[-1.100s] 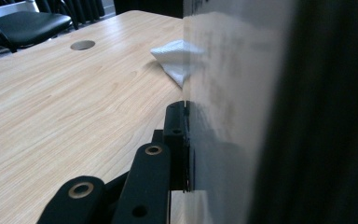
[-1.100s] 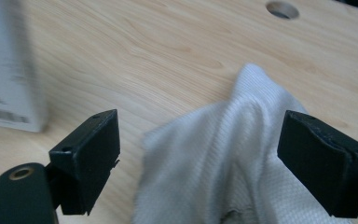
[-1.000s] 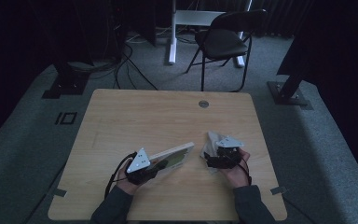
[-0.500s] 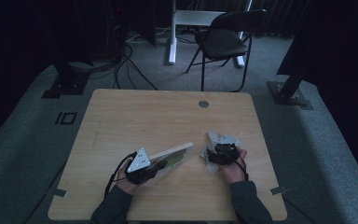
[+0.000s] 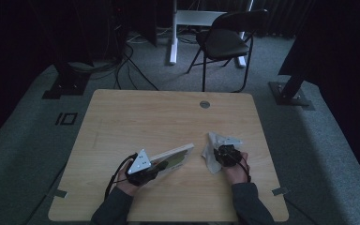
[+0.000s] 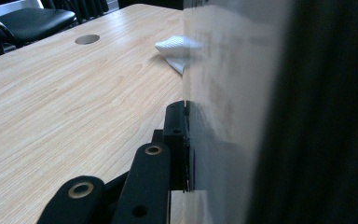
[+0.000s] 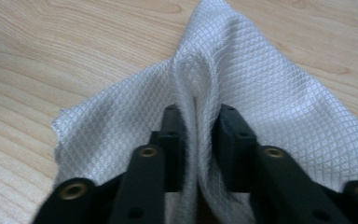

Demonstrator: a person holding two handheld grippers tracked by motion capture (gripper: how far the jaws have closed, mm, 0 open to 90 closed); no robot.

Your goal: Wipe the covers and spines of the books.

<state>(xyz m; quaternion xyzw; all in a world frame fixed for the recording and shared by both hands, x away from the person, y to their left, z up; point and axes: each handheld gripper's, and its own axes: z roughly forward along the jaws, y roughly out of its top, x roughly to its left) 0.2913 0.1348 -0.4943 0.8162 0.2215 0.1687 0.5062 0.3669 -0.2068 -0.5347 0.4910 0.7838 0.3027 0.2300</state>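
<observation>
Since the earlier frames the right gripper [image 5: 219, 151] has sunk a little onto the white cloth [image 5: 212, 157], and its jaws have just been closing; in the right gripper view a raised fold of the cloth [image 7: 205, 88] now stands pinched between them. The left gripper [image 5: 146, 169] and its flat board [image 5: 171, 157] sit as they did before.

The right hand [image 5: 235, 171] comes in from the near edge of the table [image 5: 150, 117], toward its right side, with the gripper pointing away from the person and down at the cloth. The left hand [image 5: 127, 186] lies low near the near edge, left of centre, its gripper aimed to the right and slightly away.

The left gripper's jaws are clamped narrow on one end of the board [image 6: 223, 93], which stands on edge. Its long axis runs from the left gripper toward the cloth, the far end rising slightly. The cloth lies crumpled on the table just beyond that end.
</observation>
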